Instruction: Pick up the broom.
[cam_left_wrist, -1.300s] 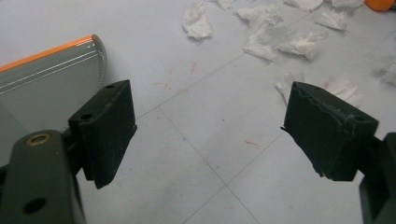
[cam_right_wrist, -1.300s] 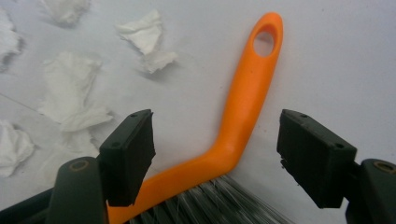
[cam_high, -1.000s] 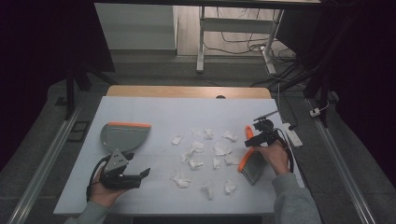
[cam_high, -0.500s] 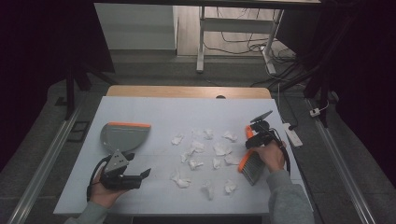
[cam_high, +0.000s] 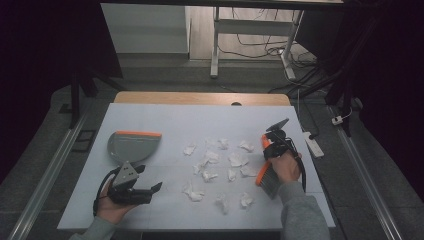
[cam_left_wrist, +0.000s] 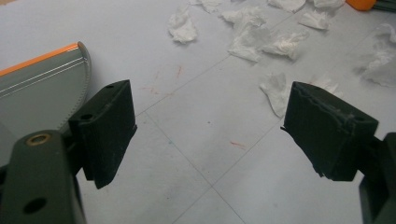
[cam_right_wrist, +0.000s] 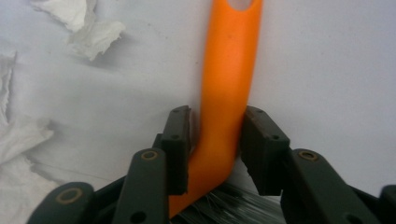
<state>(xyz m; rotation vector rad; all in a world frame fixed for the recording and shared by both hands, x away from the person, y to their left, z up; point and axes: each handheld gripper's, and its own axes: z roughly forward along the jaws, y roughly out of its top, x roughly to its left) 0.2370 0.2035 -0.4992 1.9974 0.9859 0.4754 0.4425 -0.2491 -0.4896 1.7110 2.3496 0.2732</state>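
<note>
A hand brush with an orange handle (cam_high: 261, 173) (cam_right_wrist: 229, 70) and dark bristles (cam_right_wrist: 233, 205) lies at the right of the white table (cam_high: 165, 117). My right gripper (cam_high: 266, 156) (cam_right_wrist: 217, 149) sits over the handle near the bristles. Its jaws have just been closing and both pads now press the handle's sides. A grey dustpan with an orange edge (cam_high: 132, 147) (cam_left_wrist: 37, 88) rests at the left. My left gripper (cam_high: 152, 192) (cam_left_wrist: 210, 123) hovers open just in front of it, with nothing between its jaws.
Several crumpled white tissue scraps (cam_high: 215, 160) (cam_left_wrist: 261, 39) (cam_right_wrist: 88, 28) are scattered over the middle of the table between dustpan and brush. A white remote-like bar (cam_high: 313, 145) lies at the table's right edge.
My right gripper has shifted slightly over the brush handle. The left hand and the dustpan have stayed put.
</note>
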